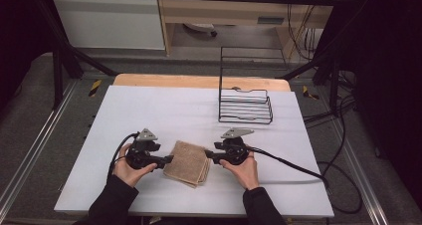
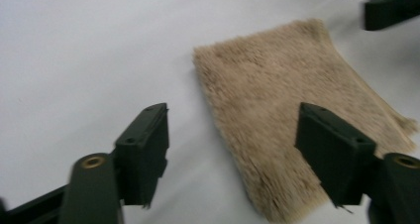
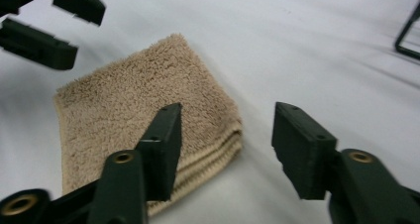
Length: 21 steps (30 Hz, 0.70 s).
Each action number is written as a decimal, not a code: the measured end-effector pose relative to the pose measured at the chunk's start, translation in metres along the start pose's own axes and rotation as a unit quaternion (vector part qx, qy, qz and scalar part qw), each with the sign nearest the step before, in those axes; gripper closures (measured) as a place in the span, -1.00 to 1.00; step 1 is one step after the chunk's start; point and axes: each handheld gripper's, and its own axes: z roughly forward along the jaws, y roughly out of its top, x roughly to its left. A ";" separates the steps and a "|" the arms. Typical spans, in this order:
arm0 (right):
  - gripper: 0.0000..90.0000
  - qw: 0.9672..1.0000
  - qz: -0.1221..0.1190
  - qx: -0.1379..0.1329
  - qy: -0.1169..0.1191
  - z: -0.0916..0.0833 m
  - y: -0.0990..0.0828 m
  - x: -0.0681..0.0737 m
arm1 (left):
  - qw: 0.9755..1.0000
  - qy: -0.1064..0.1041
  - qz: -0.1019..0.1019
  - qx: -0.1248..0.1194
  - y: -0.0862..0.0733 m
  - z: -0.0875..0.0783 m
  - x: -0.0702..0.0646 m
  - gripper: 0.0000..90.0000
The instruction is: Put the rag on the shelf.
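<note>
From above: folded towel flat on the white table between left tongs and right tongs, wire rack well behind, probably an approach before a grasp. Along the left tongs: jaws spread wide and empty, right jaw over the towel, its frayed near edge plain here. Along the right tongs: likewise released, straddling the stacked folded edge of the towel unseen from above; next, likely lowering and closing on a corner.
</note>
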 end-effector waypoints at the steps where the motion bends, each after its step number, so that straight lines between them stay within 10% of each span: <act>1: -0.06 1.000 0.001 -0.002 -0.002 -0.003 -0.001 -0.001 | 1.000 0.003 0.000 -0.001 0.004 0.003 0.002 -0.44; 11: -0.51 1.000 0.009 -0.007 -0.019 -0.024 -0.019 -0.010 | 1.000 0.002 -0.022 0.010 0.022 0.046 0.016 -0.33; 21: -0.62 1.000 0.016 -0.007 -0.021 -0.023 -0.020 -0.010 | 0.999 -0.013 -0.014 0.027 0.021 0.058 0.012 0.34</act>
